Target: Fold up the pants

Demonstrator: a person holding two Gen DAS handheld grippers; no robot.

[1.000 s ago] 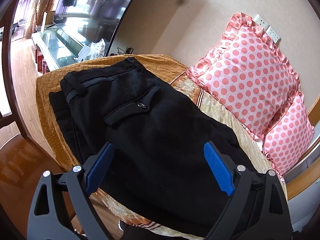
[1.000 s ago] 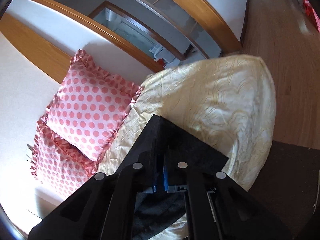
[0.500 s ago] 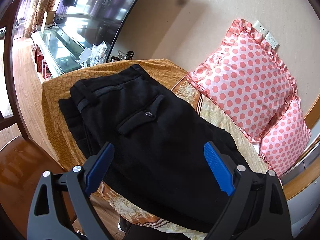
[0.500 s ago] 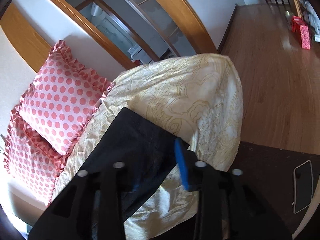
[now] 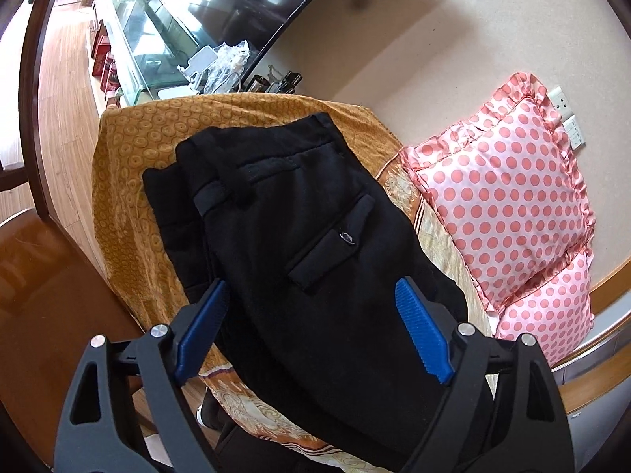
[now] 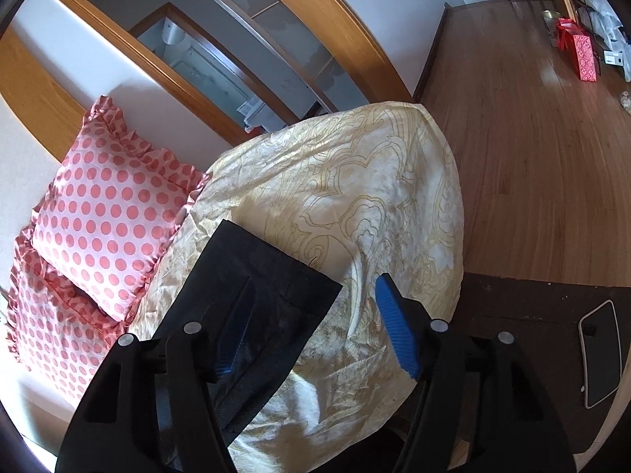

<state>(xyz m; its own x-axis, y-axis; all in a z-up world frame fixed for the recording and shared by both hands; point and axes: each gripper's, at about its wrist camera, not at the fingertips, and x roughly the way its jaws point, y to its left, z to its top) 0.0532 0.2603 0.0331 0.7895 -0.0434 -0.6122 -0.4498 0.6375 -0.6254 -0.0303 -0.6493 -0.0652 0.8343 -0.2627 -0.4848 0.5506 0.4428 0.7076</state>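
While both grippers hang spread and empty over the bed point(image 6: 355, 181), the step in hand reads as picking new hold points for the next fold. Judgement: pants point(image 5: 315, 244) lie already doubled leg on leg, so the sound move is to take both cuff layers together at the hem and carry them toward the waistband, the other tool pinning or lifting mid-length. Bite deep enough to catch both layers; a shallow nip would likely peel off the top leg only. Fabric looks thick and limp, likely to sag if lifted from one corner.

Largest first. Bed cover: cream-gold at the hem end, orange patterned at the waist end. Polka-dot pillows point(image 5: 508, 213) at 3 o'clock in the left view, 9 o'clock in the right.

Pants, left view: waistband point(image 5: 252, 177) at 11 o'clock, back pocket point(image 5: 335, 244) near centre, cloth running down to 6 o'clock between the blue pads.

Left gripper point(image 5: 311, 331): jaws wide, above the seat of the pants; contact cannot be told.

Right gripper point(image 6: 311, 327): jaws wide, holding nothing. Hem point(image 6: 272, 268) at 12 o'clock of its left pad, partly under that finger; right pad point(image 6: 394, 327) over bare cover.
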